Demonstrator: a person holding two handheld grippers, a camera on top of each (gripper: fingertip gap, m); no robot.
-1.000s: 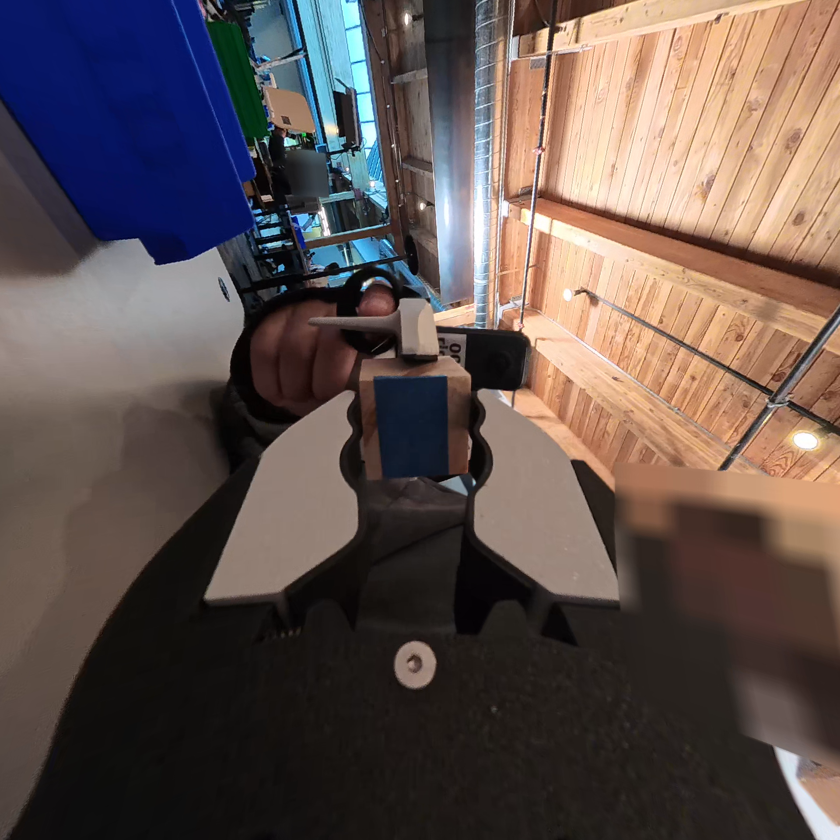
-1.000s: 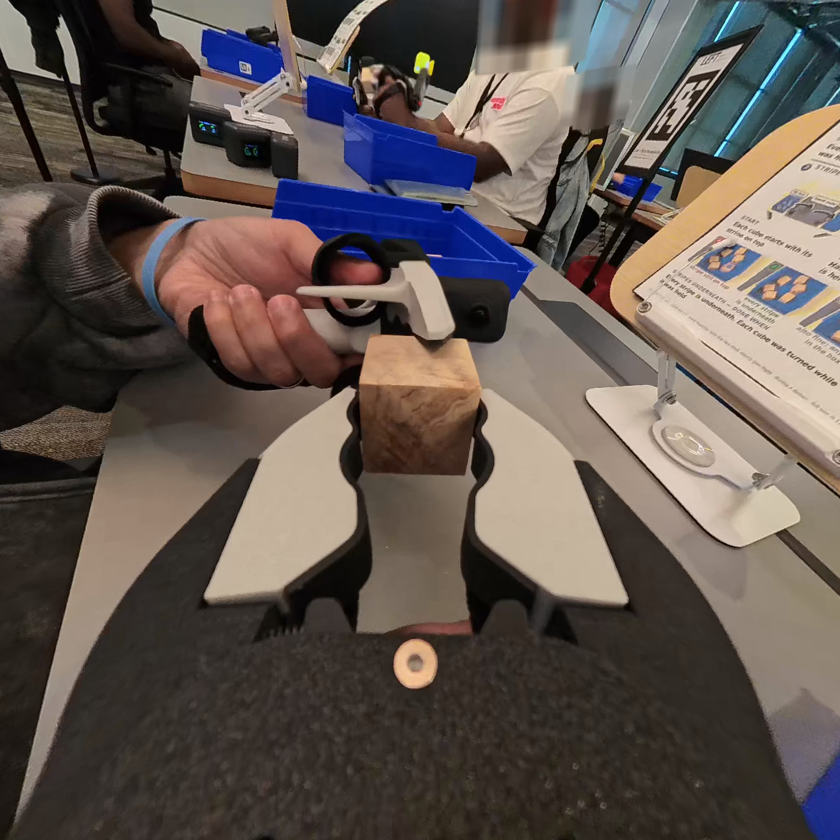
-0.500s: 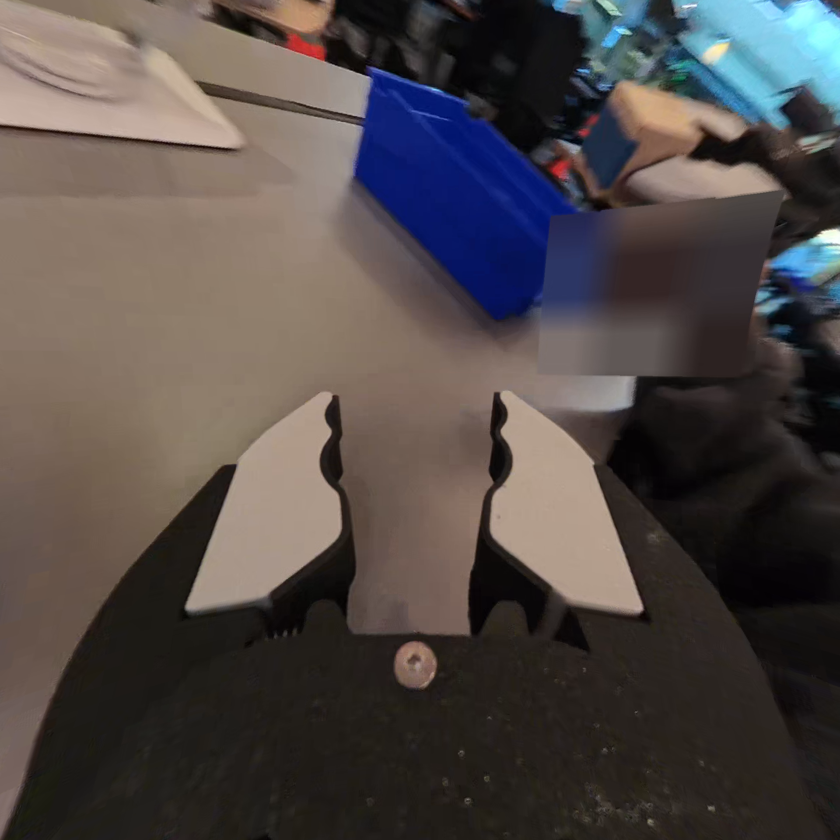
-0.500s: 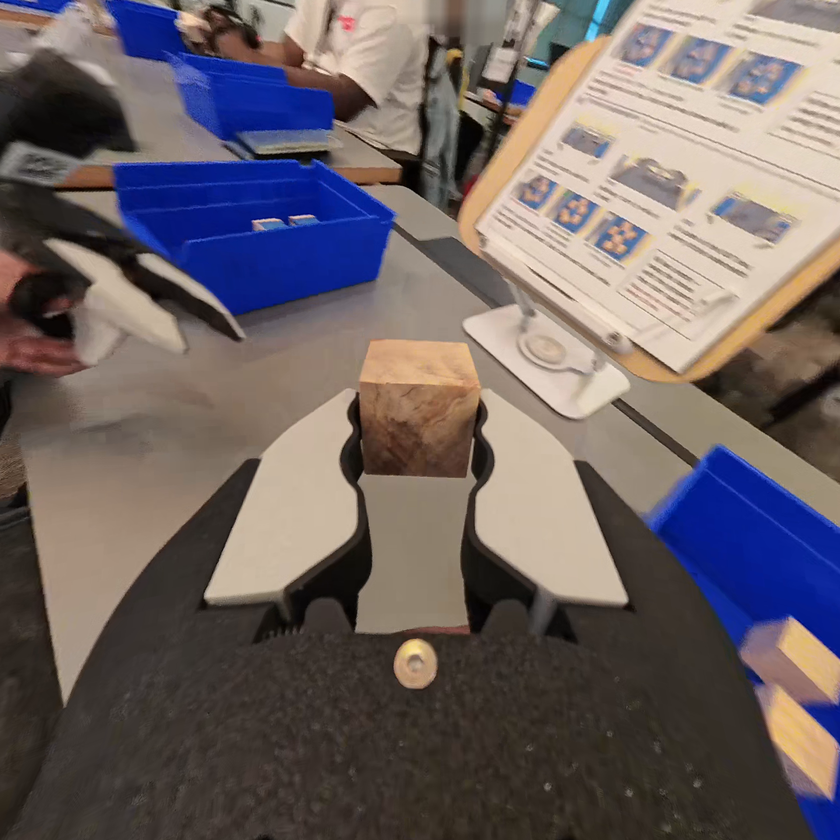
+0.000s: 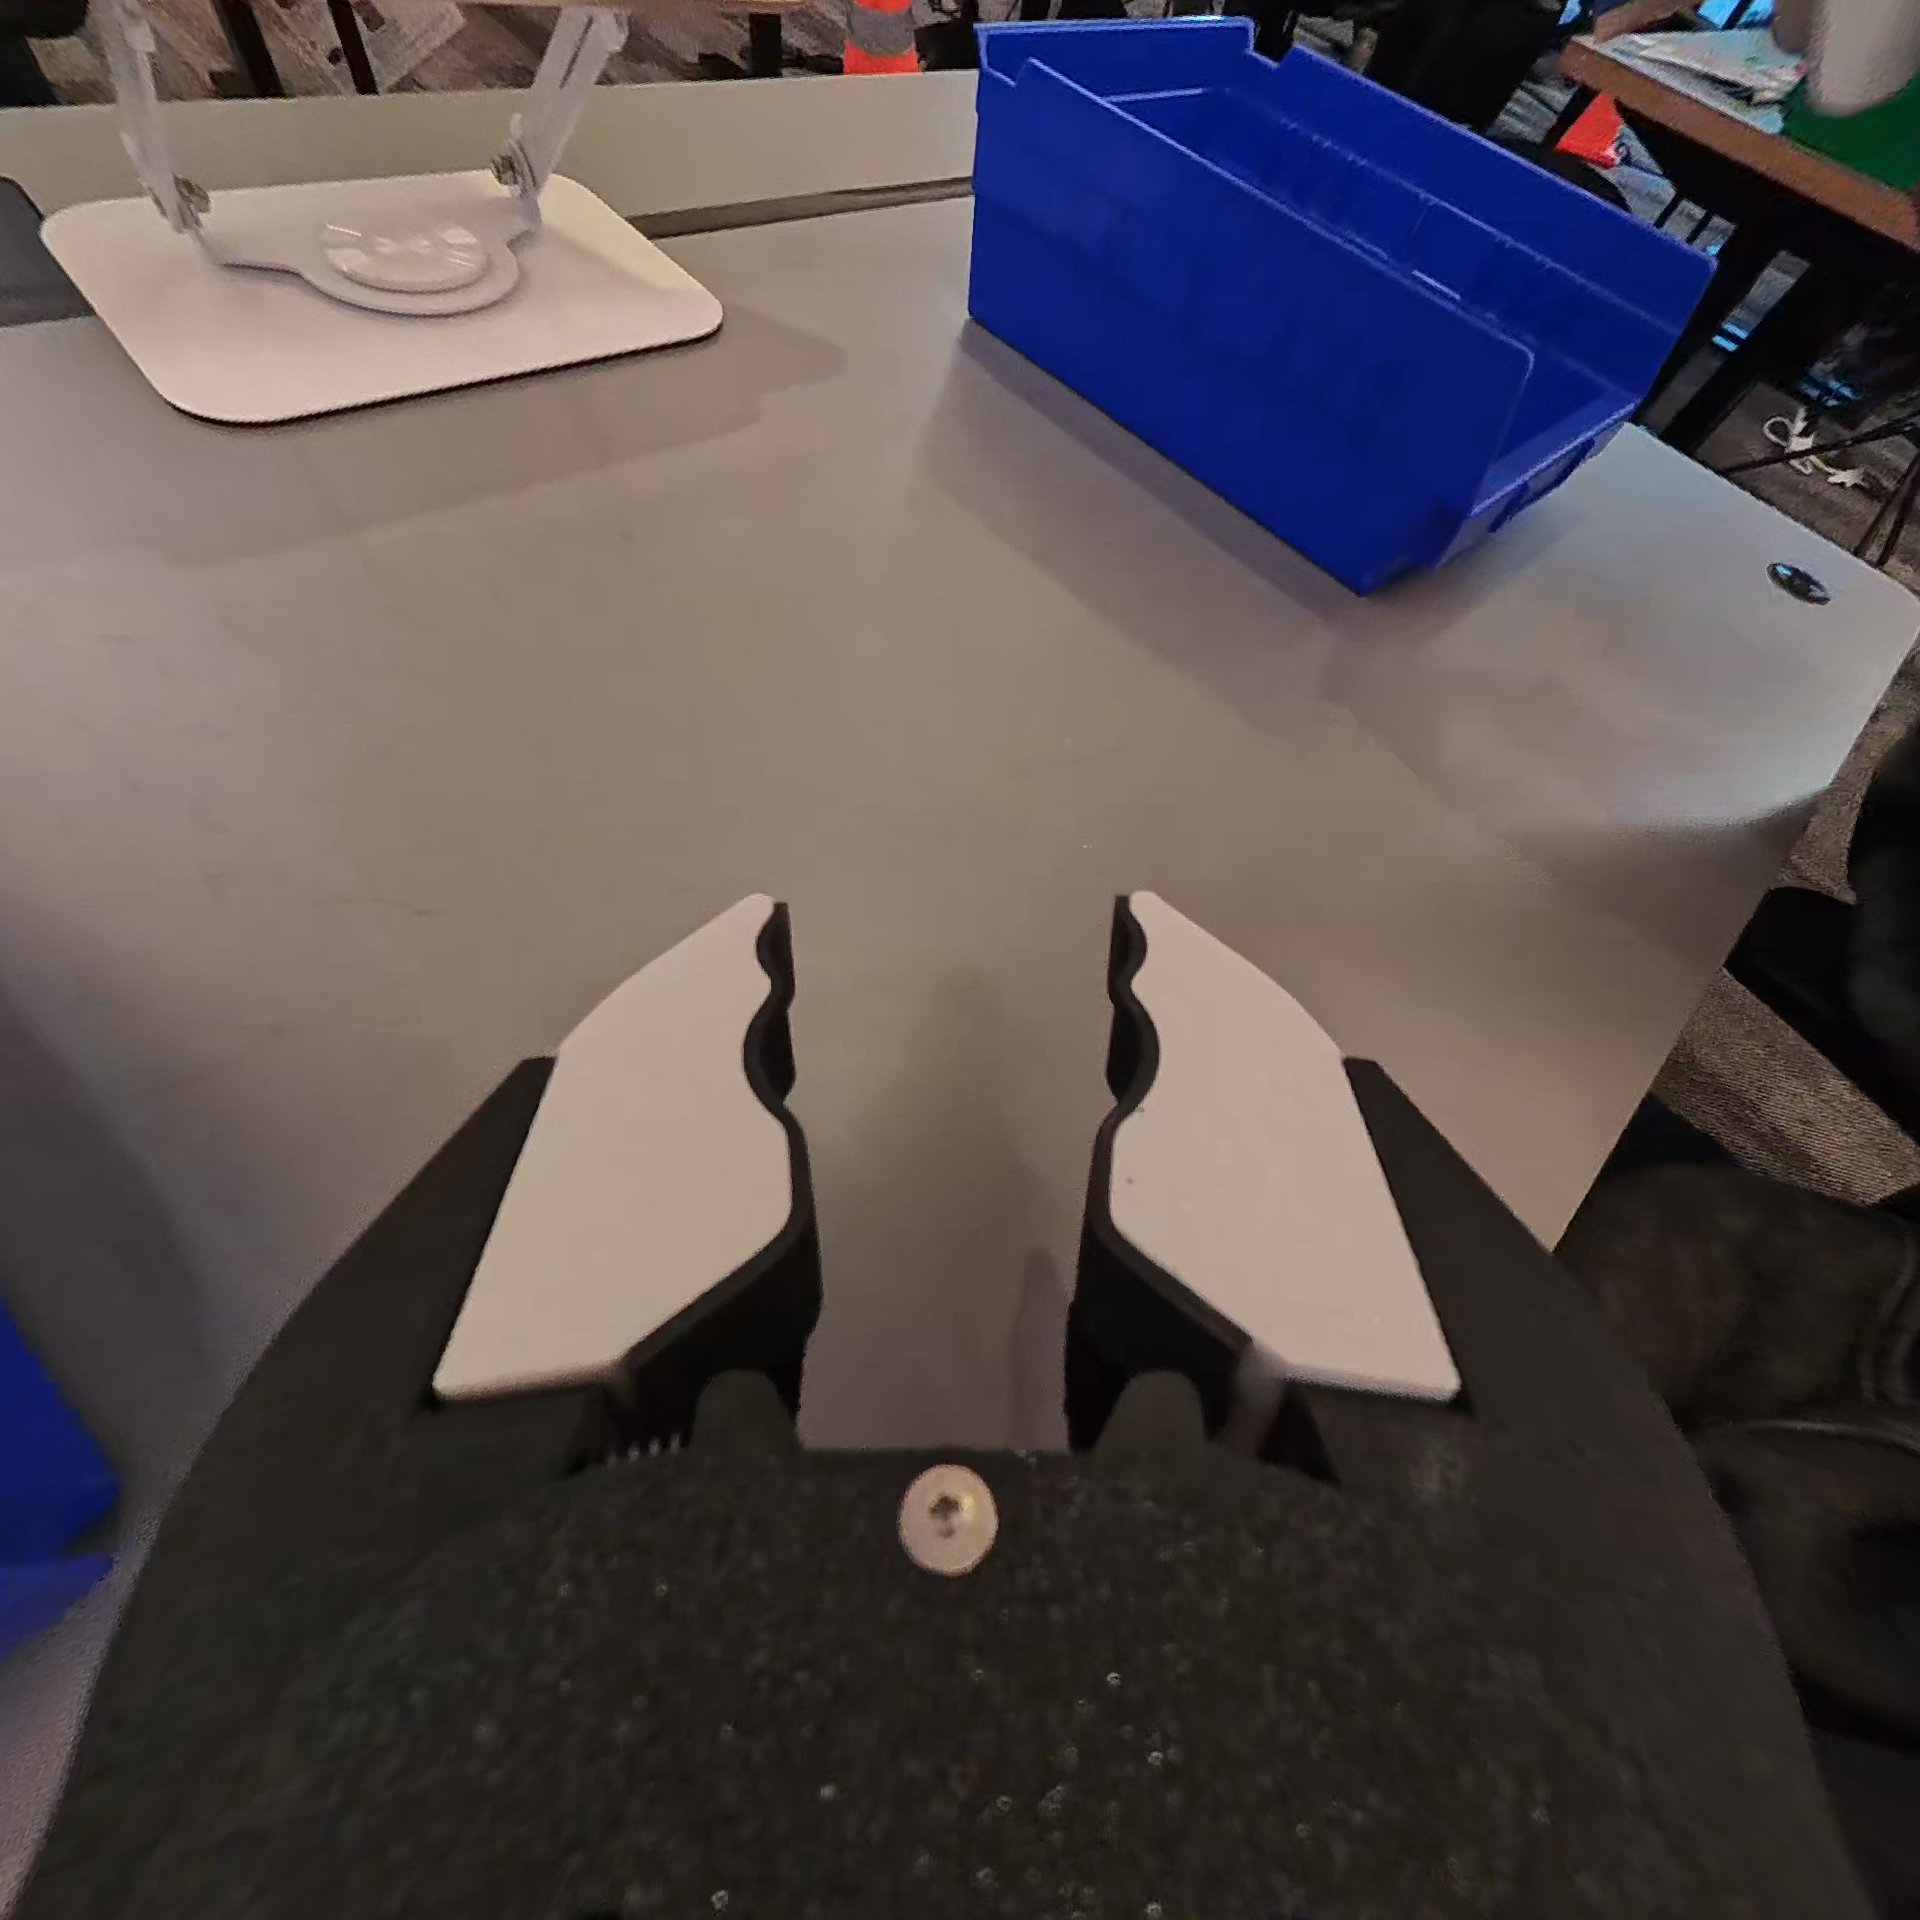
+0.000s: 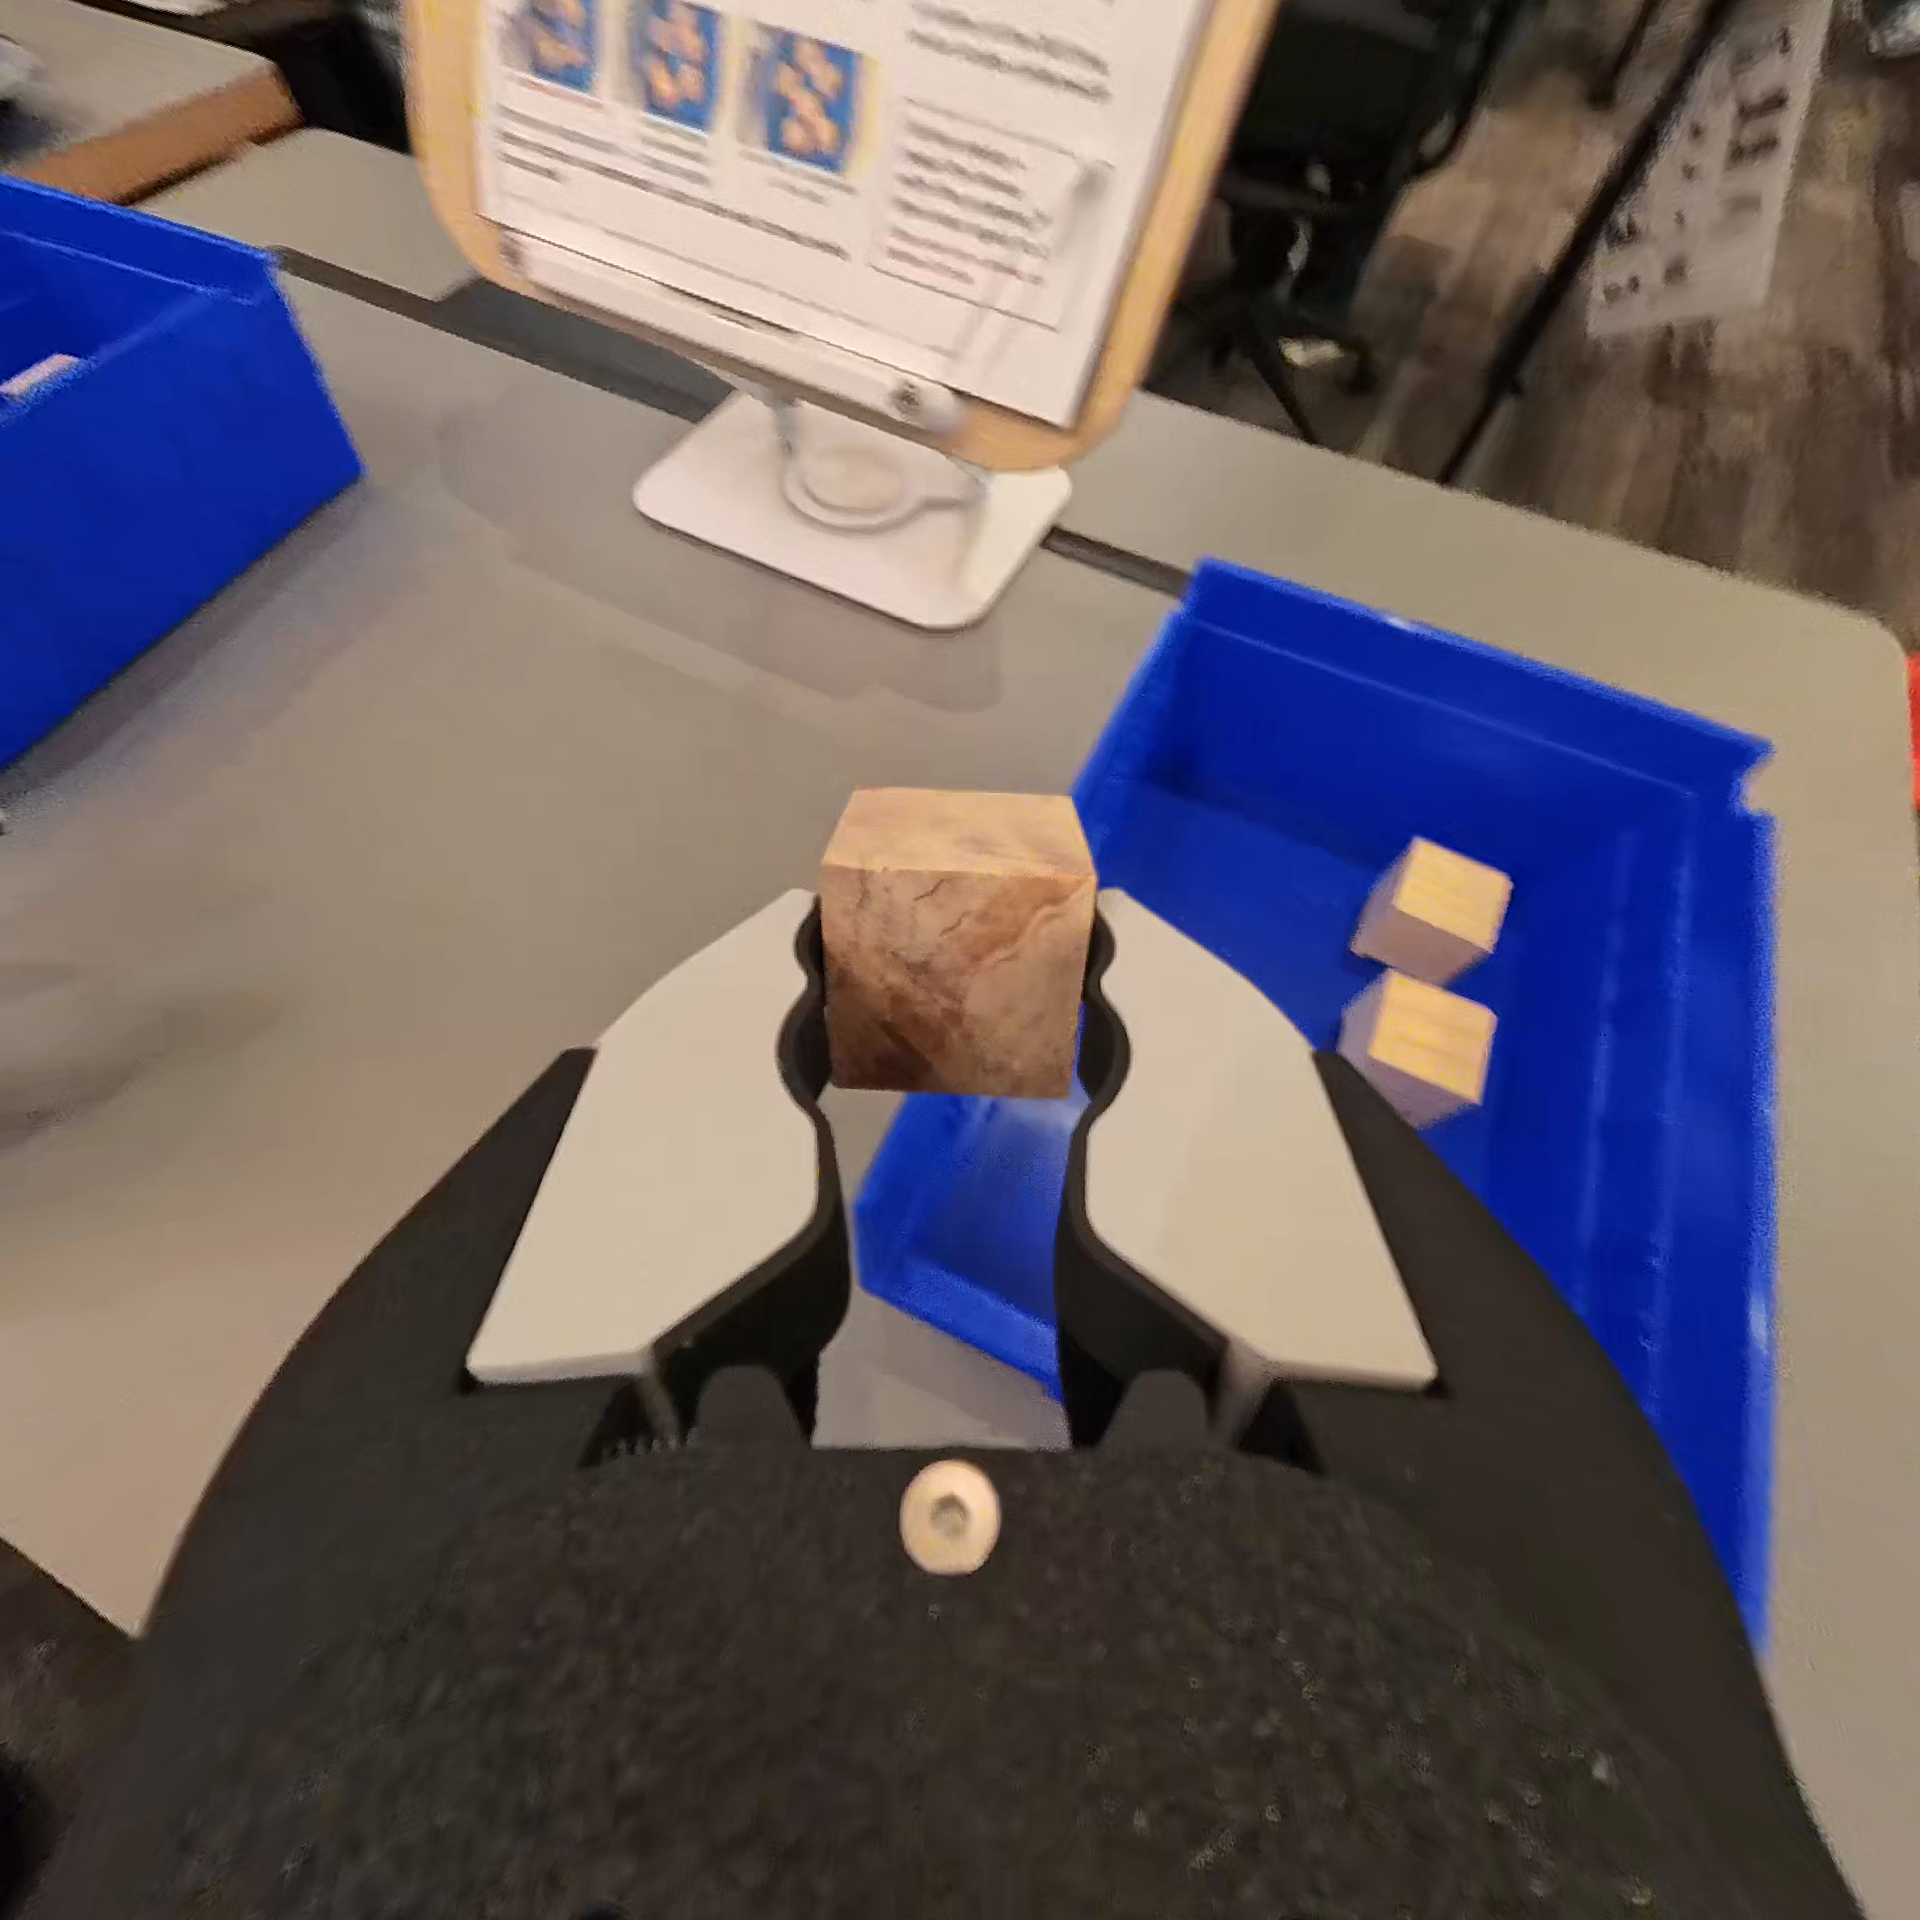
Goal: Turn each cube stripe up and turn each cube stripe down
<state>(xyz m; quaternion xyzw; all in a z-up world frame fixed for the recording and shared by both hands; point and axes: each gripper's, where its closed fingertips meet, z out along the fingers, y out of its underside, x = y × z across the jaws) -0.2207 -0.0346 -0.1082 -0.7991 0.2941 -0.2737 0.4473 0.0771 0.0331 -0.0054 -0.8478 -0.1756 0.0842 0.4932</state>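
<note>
The right gripper (image 6: 958, 940) is pinching a plain-faced wooden cube (image 6: 958, 951) at frame centre, hovering beside the blue plastic bin (image 6: 1621, 1049) at right, where 2 pale wooden cubes (image 6: 1425, 971) are lying; the left gripper (image 5: 951, 930) is hanging spread and empty over the grey table (image 5: 644, 686).

My left camera looks low across the grey table (image 5: 623, 675); my right looks steeply down. Both share the white stand (image 5: 384, 291) (image 6: 862, 520).
</note>
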